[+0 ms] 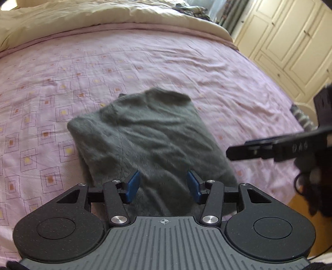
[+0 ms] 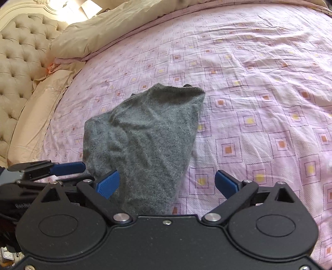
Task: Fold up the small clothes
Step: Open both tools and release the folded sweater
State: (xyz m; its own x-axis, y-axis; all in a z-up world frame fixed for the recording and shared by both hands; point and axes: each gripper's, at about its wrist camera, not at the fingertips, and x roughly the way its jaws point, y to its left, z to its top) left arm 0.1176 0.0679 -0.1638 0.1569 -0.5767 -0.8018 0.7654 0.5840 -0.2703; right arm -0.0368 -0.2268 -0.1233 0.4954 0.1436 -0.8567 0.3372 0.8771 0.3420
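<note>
A small grey knitted garment (image 1: 149,137) lies folded on the pink patterned bedspread (image 1: 145,62). My left gripper (image 1: 164,184) hovers open over the garment's near end, blue pads apart, nothing between them. In the right wrist view the same grey garment (image 2: 145,135) stretches away from my right gripper (image 2: 168,183), which is open, its left pad over the cloth's near edge and its right pad over bare bedspread (image 2: 259,93). The left gripper's blue finger (image 2: 67,168) shows at the left of that view. The right gripper's black side (image 1: 276,148) reaches in from the right in the left wrist view.
A cream duvet (image 1: 103,18) is bunched at the far side of the bed. A tufted beige headboard (image 2: 18,56) and a pillow (image 2: 37,116) lie to the left. Cream wardrobe doors (image 1: 290,41) stand beyond the bed's right edge.
</note>
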